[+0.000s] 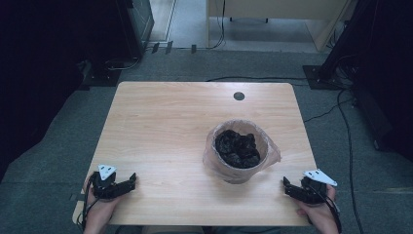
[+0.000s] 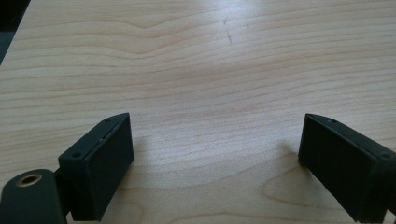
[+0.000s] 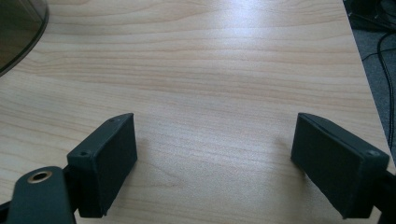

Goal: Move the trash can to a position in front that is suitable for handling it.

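My left gripper and right gripper rest gaping, empty, at the table's near corners. Bin sits right of centre. Its loose liner could slip in, I judge, if pinched carelessly.

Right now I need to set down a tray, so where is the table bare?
The widest bare patch runs from the left edge of the table to the lined bin, back to the cable hole. A narrower strip lies between the left hand-held gripper and the right hand-held gripper. Crowding is around the bin.

Bucket cut by frame corner up-left of right gripper, dark contents unidentifiable, forearms cropped at bottom edge
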`<state>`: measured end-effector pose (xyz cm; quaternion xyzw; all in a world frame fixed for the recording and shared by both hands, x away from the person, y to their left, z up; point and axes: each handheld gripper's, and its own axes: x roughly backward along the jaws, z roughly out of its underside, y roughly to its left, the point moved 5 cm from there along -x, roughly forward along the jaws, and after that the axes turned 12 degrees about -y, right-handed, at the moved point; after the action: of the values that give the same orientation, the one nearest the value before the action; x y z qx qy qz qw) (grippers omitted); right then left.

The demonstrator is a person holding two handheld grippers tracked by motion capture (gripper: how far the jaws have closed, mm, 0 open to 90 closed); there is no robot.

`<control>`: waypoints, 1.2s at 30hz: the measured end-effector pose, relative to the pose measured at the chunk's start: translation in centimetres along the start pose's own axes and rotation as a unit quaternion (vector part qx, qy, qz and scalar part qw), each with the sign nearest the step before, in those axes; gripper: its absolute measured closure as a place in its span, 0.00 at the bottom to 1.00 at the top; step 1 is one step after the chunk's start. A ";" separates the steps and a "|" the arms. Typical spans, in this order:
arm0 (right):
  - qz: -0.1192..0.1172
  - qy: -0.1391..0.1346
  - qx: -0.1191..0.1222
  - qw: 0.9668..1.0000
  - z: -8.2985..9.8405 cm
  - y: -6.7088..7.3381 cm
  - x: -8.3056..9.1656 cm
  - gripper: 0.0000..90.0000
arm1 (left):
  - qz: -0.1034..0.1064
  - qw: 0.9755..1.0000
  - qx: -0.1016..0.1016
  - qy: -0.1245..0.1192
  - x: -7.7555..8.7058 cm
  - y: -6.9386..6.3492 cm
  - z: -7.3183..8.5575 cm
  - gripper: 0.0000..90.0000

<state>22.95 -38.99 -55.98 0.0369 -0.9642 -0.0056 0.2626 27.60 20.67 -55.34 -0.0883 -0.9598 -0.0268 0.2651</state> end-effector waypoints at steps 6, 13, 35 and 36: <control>0.027 -0.018 -0.017 0.999 -0.1 -0.4 0.4 0.44 | 0.001 1.000 -0.001 0.001 -0.1 0.0 -0.1 0.11; 0.011 -0.063 -0.050 0.997 -1.3 0.1 1.2 0.58 | 0.000 1.000 -0.001 0.000 -0.2 0.0 -0.1 0.11; -0.010 -0.128 -0.071 0.989 -8.5 4.5 0.3 0.65 | -0.002 1.000 0.000 0.001 -0.2 0.0 -0.1 0.11; -0.013 -0.129 -0.071 0.989 -8.6 4.8 0.2 0.65 | -0.002 1.000 0.000 0.001 -0.2 0.0 -0.1 0.11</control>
<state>26.83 -34.13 -48.30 0.0298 -0.9866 -0.0821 0.1378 27.83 20.61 -55.34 -0.0869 -0.9597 -0.0274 0.2657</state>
